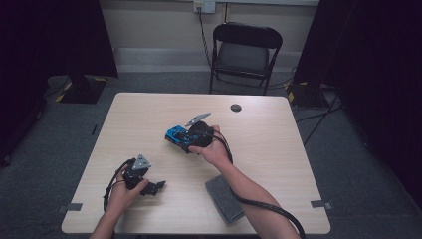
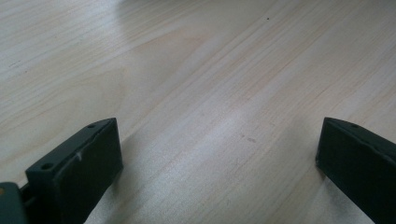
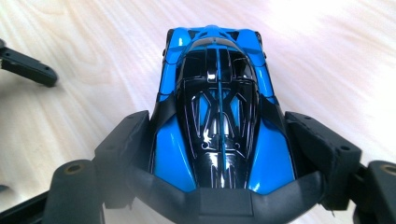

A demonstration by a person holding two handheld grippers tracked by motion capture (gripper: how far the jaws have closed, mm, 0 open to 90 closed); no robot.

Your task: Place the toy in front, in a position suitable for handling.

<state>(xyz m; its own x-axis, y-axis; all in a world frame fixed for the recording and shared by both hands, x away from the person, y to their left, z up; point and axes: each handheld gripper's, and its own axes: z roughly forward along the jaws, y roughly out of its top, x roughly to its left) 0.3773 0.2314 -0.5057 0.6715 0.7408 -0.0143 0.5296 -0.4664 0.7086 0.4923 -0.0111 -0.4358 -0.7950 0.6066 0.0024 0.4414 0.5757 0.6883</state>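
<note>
A blue toy car [image 3: 217,116] is clamped by its flanks between the right gripper's [image 1: 183,139] fingers [image 3: 126,140], mid-worktop [image 1: 278,149]; the left gripper's [image 1: 158,187] fingers [image 2: 88,158] are spread, empty, near-left; glossy bodywork could be slipped if tilted.

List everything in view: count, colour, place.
toy car: 1, blue and black, mid table, clamped between the right tongs' jaws
cloth: 1, grey, near table edge, under the right forearm
table: 1, light wood, centre of the room
grommet: 1, dark, round, far side of the tabletop
chair: 1, black, folding, behind the table
wall socket: 1, white, on the wall behind the chair, cable plugged in
tape marks: 2, grey, one at each near corner of the table
left tongs: 1, black, near left of the table, jaws wide apart, nothing between them
right tongs: 1, black, mid table, closed on the toy car
</note>
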